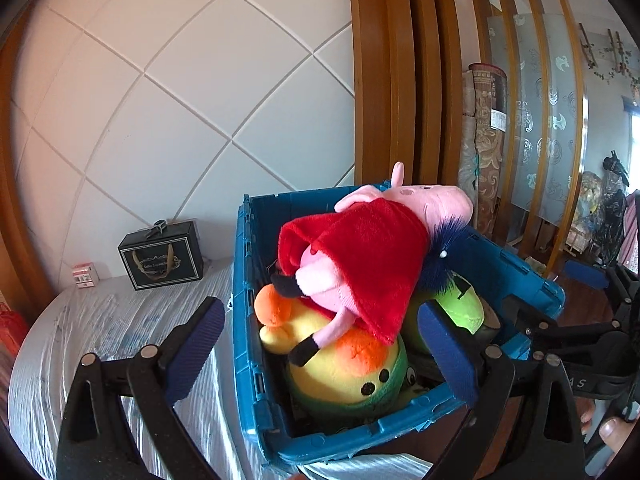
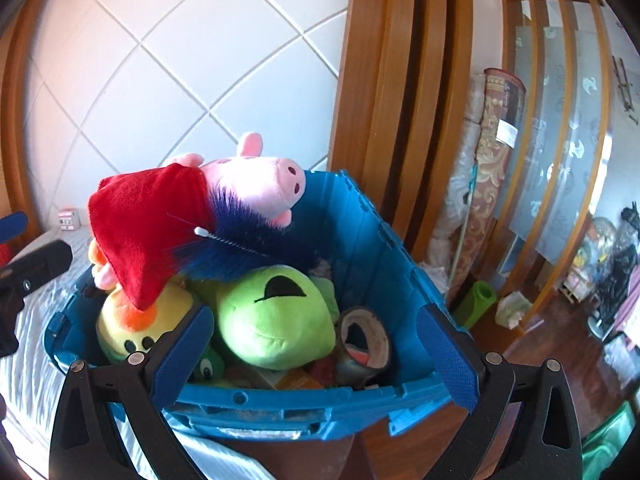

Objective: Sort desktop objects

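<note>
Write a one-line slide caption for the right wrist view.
Open right gripper faces a blue crate heaped with plush toys, a pink pig in a red dress on top.

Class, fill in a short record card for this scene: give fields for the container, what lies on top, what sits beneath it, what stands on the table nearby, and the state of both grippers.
container: blue plastic crate, lid off, full
top item: pink pig plush in red dress, lying across the pile
beneath: blue bottle brush, green plush, yellow plush, tape roll
table: black gift box
left gripper: open, empty
right gripper: open, empty
</note>
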### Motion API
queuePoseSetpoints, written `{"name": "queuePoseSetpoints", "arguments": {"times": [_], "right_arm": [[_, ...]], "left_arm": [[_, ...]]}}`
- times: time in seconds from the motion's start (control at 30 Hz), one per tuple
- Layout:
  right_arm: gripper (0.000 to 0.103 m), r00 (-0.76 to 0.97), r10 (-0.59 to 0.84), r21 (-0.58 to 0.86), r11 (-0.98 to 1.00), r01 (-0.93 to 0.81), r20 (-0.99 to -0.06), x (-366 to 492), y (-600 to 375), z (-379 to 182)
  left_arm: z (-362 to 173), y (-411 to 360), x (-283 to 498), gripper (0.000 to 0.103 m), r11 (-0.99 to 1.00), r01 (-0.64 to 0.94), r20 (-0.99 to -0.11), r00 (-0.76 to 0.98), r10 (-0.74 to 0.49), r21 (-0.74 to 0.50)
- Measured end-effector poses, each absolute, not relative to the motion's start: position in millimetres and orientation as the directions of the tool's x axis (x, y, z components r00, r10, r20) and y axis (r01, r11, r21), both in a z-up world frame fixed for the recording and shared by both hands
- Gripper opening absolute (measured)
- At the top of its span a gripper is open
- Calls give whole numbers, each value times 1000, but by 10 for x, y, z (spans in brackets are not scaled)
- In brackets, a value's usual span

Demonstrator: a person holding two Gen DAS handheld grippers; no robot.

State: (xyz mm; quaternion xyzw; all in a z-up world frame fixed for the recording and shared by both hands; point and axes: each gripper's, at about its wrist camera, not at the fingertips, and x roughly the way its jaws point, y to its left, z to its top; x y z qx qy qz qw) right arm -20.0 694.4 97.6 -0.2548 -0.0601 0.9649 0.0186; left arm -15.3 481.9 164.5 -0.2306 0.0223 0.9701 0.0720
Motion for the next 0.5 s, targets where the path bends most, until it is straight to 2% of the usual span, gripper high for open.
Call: {"name": "queuePoseSetpoints", "arguments": {"times": [0.5], "right_arm": [[103, -870, 49, -82, -997, -10, -491, -119, 7036, 949]], "left_arm": [[1555, 4851, -24, 99, -986, -168, -460, -877, 140, 20]]}}
